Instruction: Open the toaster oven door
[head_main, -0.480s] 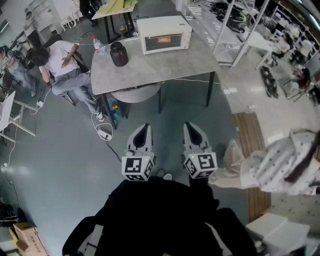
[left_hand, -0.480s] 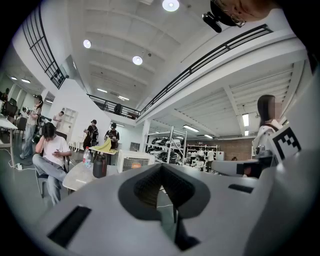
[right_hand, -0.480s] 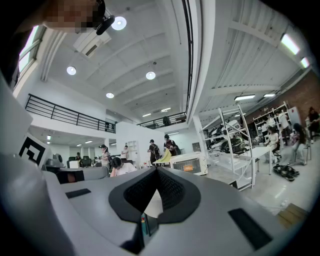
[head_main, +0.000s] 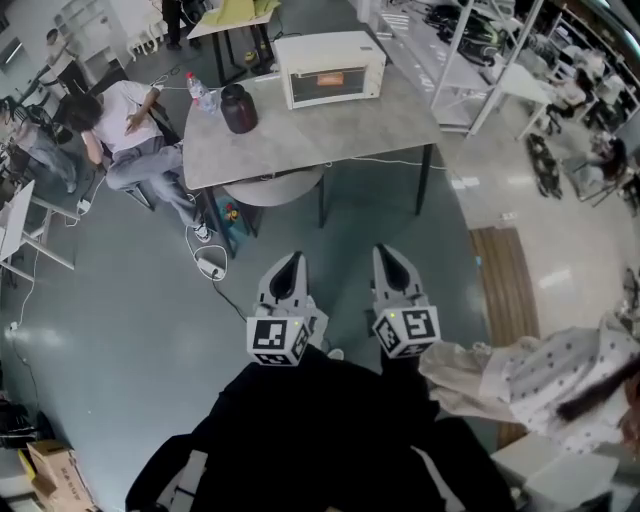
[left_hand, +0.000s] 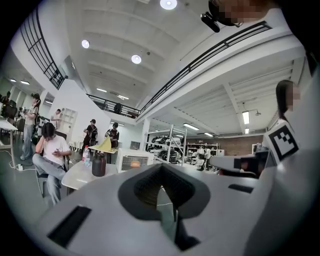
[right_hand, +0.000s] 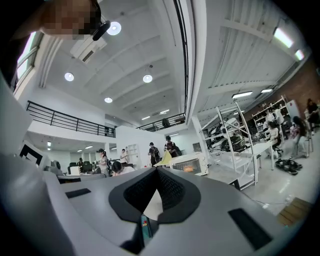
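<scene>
The white toaster oven (head_main: 328, 68) stands at the far edge of a grey table (head_main: 330, 130), its door closed and its window glowing orange. It also shows small and far off as the toaster oven (left_hand: 134, 161) in the left gripper view and the toaster oven (right_hand: 190, 163) in the right gripper view. My left gripper (head_main: 291, 259) and right gripper (head_main: 386, 253) hang side by side close to my body, well short of the table, over the floor. The left gripper (left_hand: 160, 167) and right gripper (right_hand: 156, 170) both have jaws meeting at the tips with nothing between them.
A dark jar (head_main: 238, 108) and a water bottle (head_main: 197, 92) stand on the table's left part. A seated person (head_main: 122, 130) is left of the table. Another person in dotted clothing (head_main: 560, 375) is close on my right. Metal racks (head_main: 470, 50) stand right of the table.
The person in dotted clothing on the right has moved lower and nearer to my right side. Both grippers stay shut and have shifted only slightly.
</scene>
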